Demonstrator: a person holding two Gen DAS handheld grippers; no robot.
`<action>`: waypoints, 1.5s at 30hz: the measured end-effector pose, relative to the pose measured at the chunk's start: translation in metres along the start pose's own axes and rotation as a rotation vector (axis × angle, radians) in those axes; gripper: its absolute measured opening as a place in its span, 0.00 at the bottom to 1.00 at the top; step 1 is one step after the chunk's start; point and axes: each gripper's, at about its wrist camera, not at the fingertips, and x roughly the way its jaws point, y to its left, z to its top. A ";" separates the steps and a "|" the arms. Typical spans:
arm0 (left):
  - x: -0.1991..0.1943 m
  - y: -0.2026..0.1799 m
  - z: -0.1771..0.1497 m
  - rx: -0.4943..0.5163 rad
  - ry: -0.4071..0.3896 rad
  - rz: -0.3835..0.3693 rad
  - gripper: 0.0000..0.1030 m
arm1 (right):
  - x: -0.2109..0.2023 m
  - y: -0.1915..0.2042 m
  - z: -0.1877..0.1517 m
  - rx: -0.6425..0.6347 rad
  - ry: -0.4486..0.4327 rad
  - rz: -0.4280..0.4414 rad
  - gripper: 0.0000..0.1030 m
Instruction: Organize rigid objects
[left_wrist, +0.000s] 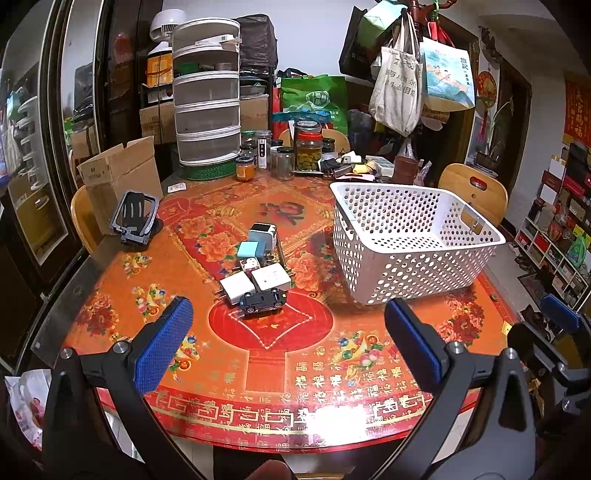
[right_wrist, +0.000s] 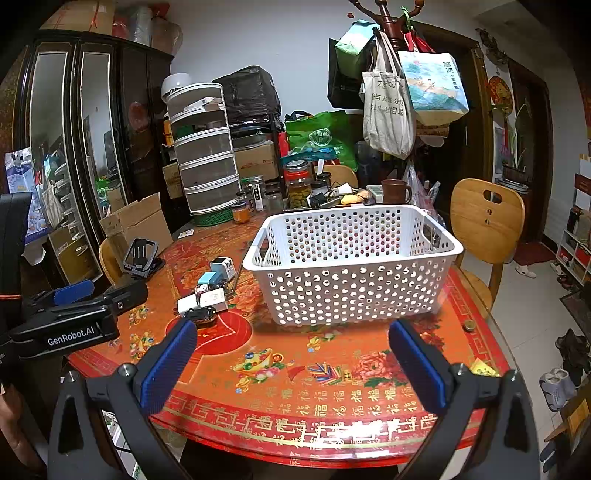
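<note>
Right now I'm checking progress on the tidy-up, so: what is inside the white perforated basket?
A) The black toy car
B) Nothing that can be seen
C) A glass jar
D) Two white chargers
B: the white basket shows only its bare perforated floor and walls, while the black toy car and the white chargers sit in a cluster on the table to its left, and both grippers are open and holding nothing.

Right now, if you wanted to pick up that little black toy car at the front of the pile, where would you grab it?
Probably across its narrow body, one finger on each long side. The black toy car lies nearest the left hand-held gripper, leaning on the white chargers behind it. Coming from above and in front looks safest, since nothing blocks that side and the pile stays undisturbed.
</note>
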 end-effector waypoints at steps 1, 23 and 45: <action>0.000 0.000 0.000 -0.001 0.000 -0.001 0.99 | 0.000 0.000 0.000 0.000 0.000 0.000 1.00; 0.002 0.002 -0.001 -0.003 0.007 -0.005 0.99 | -0.001 0.000 0.000 -0.002 0.001 -0.001 1.00; 0.004 0.002 -0.002 0.001 0.012 -0.004 0.99 | 0.000 0.000 0.001 -0.003 0.002 -0.001 1.00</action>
